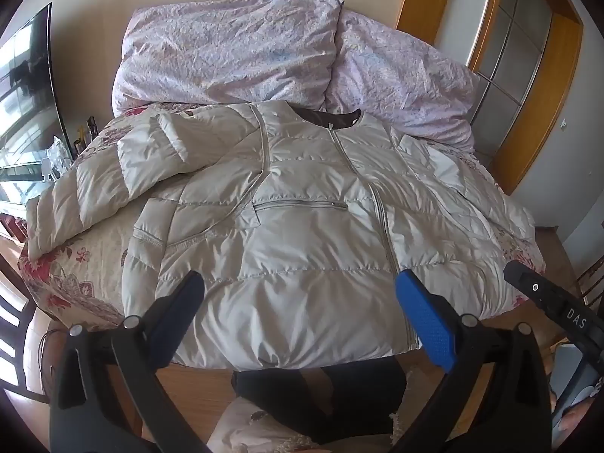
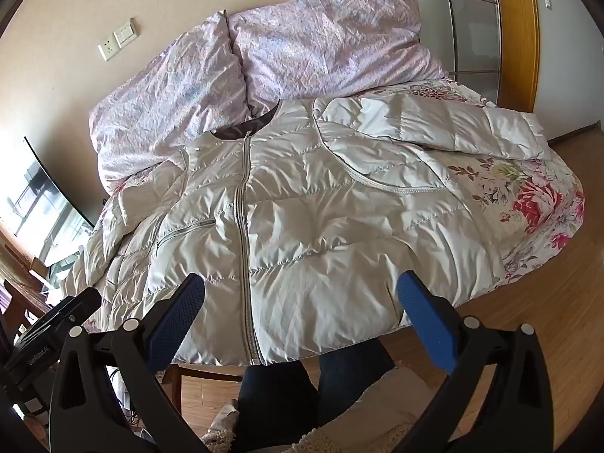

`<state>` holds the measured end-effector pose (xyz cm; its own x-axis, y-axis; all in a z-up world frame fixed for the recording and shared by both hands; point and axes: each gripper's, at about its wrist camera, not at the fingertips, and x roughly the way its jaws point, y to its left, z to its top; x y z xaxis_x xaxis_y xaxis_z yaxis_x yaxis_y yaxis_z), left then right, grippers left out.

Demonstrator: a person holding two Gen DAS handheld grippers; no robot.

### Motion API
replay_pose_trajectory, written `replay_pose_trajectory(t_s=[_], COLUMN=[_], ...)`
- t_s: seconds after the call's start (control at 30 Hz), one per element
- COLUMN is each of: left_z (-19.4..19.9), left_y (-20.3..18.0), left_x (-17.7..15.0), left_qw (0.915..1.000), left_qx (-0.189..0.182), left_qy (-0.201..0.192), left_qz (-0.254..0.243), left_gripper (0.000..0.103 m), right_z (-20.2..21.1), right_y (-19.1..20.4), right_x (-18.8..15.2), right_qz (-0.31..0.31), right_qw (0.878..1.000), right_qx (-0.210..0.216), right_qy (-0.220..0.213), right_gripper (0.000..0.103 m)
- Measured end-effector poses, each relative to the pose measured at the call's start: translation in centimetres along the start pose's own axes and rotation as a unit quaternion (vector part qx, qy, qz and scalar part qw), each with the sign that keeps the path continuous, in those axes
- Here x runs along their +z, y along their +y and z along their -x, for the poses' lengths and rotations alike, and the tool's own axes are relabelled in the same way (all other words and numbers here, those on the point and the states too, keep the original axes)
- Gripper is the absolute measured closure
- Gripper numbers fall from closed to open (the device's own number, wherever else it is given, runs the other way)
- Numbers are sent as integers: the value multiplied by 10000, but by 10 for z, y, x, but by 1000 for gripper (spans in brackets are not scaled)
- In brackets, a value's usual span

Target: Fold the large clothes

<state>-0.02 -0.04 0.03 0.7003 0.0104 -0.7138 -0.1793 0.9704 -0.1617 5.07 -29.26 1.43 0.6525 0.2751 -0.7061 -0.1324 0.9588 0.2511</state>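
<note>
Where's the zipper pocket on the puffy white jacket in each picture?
Left wrist view: the zipper pocket sits near the middle of the picture, just left of the jacket's front zipper.
Right wrist view: the zipper pocket is on the left part of the jacket, again left of the front zipper.
Shared landmark: the dark collar lining at the neck, by the purple pillows.

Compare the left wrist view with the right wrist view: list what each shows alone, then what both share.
Left wrist view only: the jacket's left sleeve lying across the floral bedspread.

Right wrist view only: the jacket's right sleeve and a white wall switch.

Both: the cream quilted puffer jacket, zipped and face up, lilac crumpled pillows, and open blue-padded grippers, left gripper and right gripper.
</note>
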Motion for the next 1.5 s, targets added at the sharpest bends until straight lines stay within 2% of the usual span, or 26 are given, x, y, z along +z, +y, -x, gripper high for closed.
replay_pose_trajectory(t_s=[1.5], left_z=[0], left_y=[0], left_x=[0], left_qw=[10000], left_qx=[13], left_qy=[49], left_qz=[-10], left_gripper=[2], right_z=[-3], right_y=[-3], right_x=[1], right_qz=[12], right_qw=[10000], right_qx=[-21], right_qy=[-25], right_gripper=[1])
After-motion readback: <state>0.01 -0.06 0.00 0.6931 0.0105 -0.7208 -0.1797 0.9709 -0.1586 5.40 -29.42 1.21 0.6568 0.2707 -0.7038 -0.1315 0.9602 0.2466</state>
